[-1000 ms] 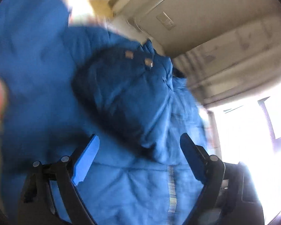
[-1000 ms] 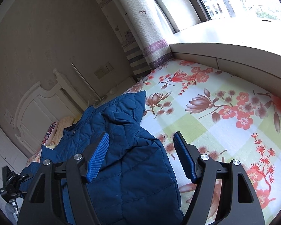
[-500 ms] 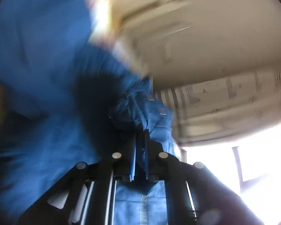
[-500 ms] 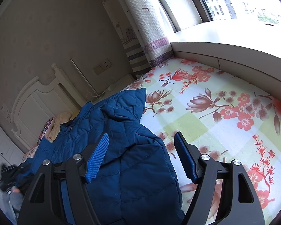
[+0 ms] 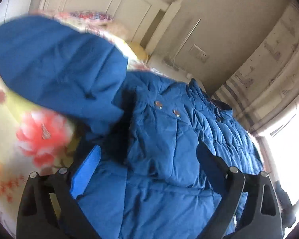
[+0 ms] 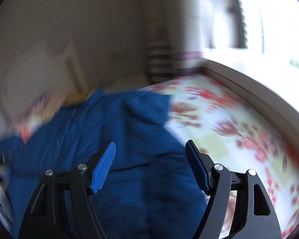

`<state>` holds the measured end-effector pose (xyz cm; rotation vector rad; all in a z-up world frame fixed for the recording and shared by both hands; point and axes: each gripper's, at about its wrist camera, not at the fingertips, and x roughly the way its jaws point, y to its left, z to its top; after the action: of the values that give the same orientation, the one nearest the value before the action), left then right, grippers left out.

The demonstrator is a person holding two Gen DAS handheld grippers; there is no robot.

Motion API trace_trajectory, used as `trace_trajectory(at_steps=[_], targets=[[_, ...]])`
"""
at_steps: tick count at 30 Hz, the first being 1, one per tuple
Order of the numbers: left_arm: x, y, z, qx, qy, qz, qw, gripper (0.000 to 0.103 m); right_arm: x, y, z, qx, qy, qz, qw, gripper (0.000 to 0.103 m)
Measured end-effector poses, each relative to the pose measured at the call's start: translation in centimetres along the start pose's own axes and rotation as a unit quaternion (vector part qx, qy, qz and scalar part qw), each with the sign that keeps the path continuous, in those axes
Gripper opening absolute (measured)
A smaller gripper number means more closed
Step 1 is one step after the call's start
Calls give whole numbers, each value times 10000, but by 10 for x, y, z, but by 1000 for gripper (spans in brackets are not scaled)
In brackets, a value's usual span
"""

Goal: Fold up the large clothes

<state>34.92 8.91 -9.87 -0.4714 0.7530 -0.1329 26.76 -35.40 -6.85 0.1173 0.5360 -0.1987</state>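
A blue quilted jacket (image 5: 169,135) with metal snaps lies on the floral bedsheet (image 5: 29,135). One flap or sleeve of it (image 5: 55,67) hangs blurred at upper left. My left gripper (image 5: 147,159) hovers just over the jacket's body, its jaws opening wide, with fabric below them but not pinched. In the right wrist view the same jacket (image 6: 109,139) is blurred. My right gripper (image 6: 150,159) stands open above it, its pads clear of the cloth.
A white headboard (image 5: 129,10) and pillows (image 5: 93,20) sit behind the jacket. A striped curtain (image 5: 269,69) and a bright window (image 6: 269,20) with a sill ledge (image 6: 259,91) border the bed (image 6: 239,129).
The left gripper clamped on a fold of jacket half a second ago, then opened and let it go. The right gripper swung and rolled, blurring its view, jaws unchanged.
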Motion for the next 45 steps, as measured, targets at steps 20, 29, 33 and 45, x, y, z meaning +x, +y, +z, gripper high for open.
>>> trace_trajectory(at_steps=[20,29,33,45], targets=[[-7,-16,2,213,-25,92,9997,97,32,45,38,-1190,1450,367,9816,77],[-9,-17,1,246,-14,154,9996,97,148,38,62,-844,1656,-79,9825,83],[-8,-16,0,213,3,115,9997,98,140,38,60,-653,1569,-197,9853,84],[-6,-14,2,158,44,50,9999,99,72,116,8,-1512,1515,309,9763,90]])
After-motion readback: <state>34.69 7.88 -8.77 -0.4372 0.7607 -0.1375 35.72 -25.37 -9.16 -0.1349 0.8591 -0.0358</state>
